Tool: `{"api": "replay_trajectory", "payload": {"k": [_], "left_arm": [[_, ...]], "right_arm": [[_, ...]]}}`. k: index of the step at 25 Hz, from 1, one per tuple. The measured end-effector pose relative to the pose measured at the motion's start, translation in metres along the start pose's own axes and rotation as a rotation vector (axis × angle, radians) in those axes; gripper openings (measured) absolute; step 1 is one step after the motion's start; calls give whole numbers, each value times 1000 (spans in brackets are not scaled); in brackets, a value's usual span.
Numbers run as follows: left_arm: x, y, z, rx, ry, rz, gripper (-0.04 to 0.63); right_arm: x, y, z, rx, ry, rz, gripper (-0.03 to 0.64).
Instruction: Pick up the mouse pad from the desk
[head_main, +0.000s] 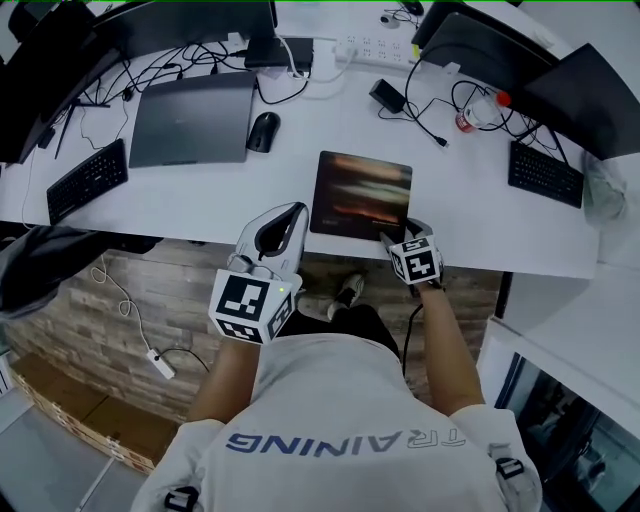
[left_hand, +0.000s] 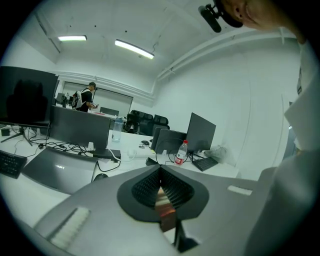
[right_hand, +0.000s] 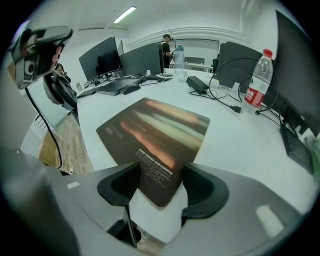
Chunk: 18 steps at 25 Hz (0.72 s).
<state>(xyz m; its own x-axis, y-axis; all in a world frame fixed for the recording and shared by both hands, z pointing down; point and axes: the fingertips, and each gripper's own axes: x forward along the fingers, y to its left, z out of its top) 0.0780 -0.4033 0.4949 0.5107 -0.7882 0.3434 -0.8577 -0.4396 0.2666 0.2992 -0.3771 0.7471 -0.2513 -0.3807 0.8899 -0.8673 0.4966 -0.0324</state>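
White desk (head_main: 480, 215) with a closed grey laptop (head_main: 192, 118) at the far left. Dark mouse pad (head_main: 362, 194) lies flat near the front edge, right of centre. Right gripper (right_hand: 160, 185) tilted down at the pad's near right corner, jaws well apart, that corner sitting between them, pads not pressing on it. Left gripper (head_main: 290, 210) hangs off the front edge, just left of the pad, jaws together, nothing in them. Black mouse (head_main: 262, 131) beside the laptop, well behind the pad.
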Motion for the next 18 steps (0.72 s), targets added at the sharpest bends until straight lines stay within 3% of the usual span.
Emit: {"api": "replay_trajectory", "payload": {"k": [7,12,14,18], "left_arm": [[10,0,-11,-22,24,-11,0],[10,-2,-8,2,19,-18,0],[7,-3,-4,12,15,-17,0],[0,-6,9,33,-1,-17,0]], "right_arm": [[0,1,3,-7,-5,-4,245],[3,8,5,-18,-19,-20,156],[2,10,7,-14,-47,-41,71],[-14,13,17,37,-128,-49,50]]}}
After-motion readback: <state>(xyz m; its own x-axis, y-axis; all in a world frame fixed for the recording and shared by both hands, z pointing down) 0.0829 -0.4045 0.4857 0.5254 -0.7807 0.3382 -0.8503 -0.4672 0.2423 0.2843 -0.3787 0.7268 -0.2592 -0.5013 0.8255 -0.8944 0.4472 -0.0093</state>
